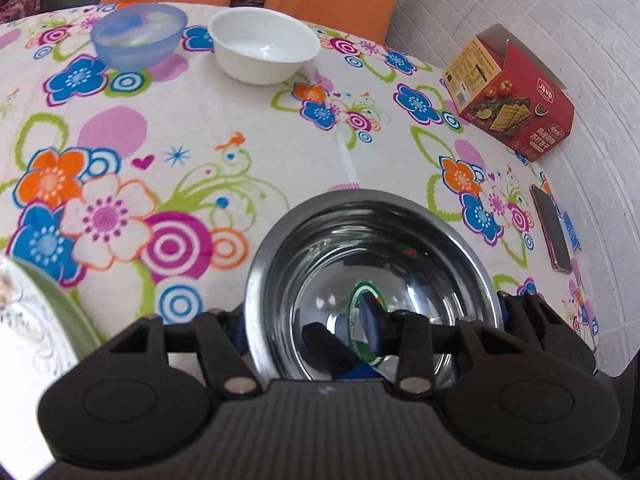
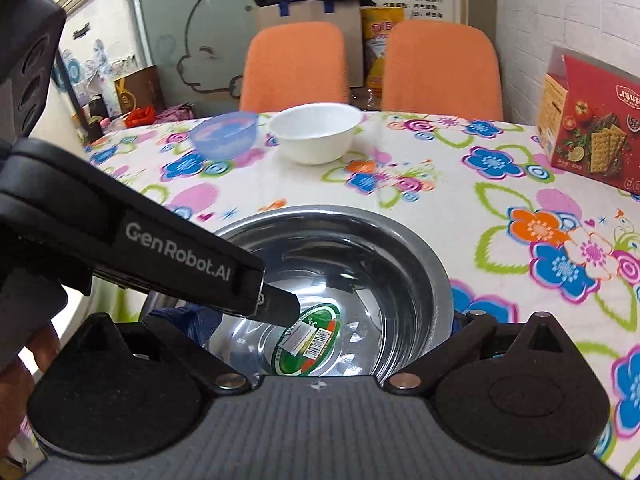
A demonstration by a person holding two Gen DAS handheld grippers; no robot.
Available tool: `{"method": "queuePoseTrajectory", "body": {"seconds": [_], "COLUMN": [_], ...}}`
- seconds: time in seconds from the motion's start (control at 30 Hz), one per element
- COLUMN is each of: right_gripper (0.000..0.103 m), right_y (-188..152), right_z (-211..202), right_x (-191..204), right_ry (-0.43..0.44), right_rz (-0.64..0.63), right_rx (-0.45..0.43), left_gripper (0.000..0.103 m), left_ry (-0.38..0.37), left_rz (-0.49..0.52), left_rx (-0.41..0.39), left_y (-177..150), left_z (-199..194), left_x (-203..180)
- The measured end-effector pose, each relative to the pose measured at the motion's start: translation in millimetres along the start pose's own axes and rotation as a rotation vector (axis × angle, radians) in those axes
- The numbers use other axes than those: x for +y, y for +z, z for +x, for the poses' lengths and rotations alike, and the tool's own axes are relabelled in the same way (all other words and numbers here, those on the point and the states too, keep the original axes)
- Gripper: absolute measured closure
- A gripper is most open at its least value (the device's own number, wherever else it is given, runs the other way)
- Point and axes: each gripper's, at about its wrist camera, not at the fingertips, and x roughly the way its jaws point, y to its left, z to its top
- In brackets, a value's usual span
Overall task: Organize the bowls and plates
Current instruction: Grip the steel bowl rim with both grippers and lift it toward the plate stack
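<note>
With the steel bowl [image 1: 372, 280] near the counter's [image 1: 248, 128] front edge, its rim pinched by the left hand-held gripper [image 1: 320, 336] while the right hand-held gripper [image 2: 320, 336] straddles it wide, the slick metal may slip

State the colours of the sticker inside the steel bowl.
The sticker is green, white and orange-red; clearest in the right wrist view.

At the right edge of your bench sits a red cracker box [image 1: 510, 92], a phone [image 1: 551, 228] below it; two orange chairs [image 2: 295, 66] stand behind.
</note>
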Motion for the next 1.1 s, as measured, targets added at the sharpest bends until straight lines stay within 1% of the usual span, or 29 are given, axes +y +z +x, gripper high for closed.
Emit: {"method": "queuePoseTrajectory", "body": {"seconds": [0.13,0.2,0.27,0.33,0.43,0.5,0.63,0.8,0.9,0.93,1.0,1.1], "right_gripper": [0.013,0.013,0.013,0.013,0.013,0.013,0.013,0.013,0.013,0.013,0.013,0.013], "right_y": [-12.7,-19.0,-23.4,-27.0,-31.2,-31.5,-33.8,-37.8,-40.4,-41.1,-42.5,-42.0], "right_z": [-6.7,-10.2,-11.8,-13.9,-15.5,-16.2,-18.2,-12.0,-6.9,-5.3,-3.7,-4.1], "right_x": [14.0,21.2,26.3,31.9,34.7,33.7,32.2,23.5,23.1,23.1,22.8,22.3], "right_ry": [0.025,0.032,0.031,0.027,0.022,0.022,-0.01,-0.007,0.009,0.005,0.007,0.004], "right_rz": [0.033,0.052,0.058,0.055,0.061,0.063,0.049,0.072,0.075,0.072,0.069,0.063], "right_rx": [0.008,0.011,0.012,0.011,0.018,0.02,0.022,0.044,0.06,0.065,0.066,0.067], "left_gripper": [0.064,0.064,0.064,0.064,0.064,0.063,0.063,0.062,0.062,0.061,0.057,0.056], "left_ry": [-0.009,0.0,0.012,0.011,-0.006,-0.007,-0.034,-0.035,-0.024,-0.024,-0.03,-0.024], "left_rz": [0.019,0.042,0.068,0.073,0.055,0.059,0.05,0.045,0.047,0.051,0.056,0.068], "left_rx": [-0.032,-0.057,-0.079,-0.087,-0.071,-0.076,-0.059,-0.028,-0.027,-0.025,-0.026,-0.033], "left_y": [-20.3,-29.4,-34.6,-37.7,-39.3,-40.4,-40.9,-41.0,-40.7,-40.4,-39.5,-38.1], "left_z": [-18.8,-27.0,-31.4,-32.7,-29.4,-28.6,-22.7,-9.4,-6.1,-5.1,-4.1,-1.8], "left_x": [11.0,11.8,12.2,14.2,19.4,18.8,15.7,15.8,17.6,17.5,17.1,14.1]}}
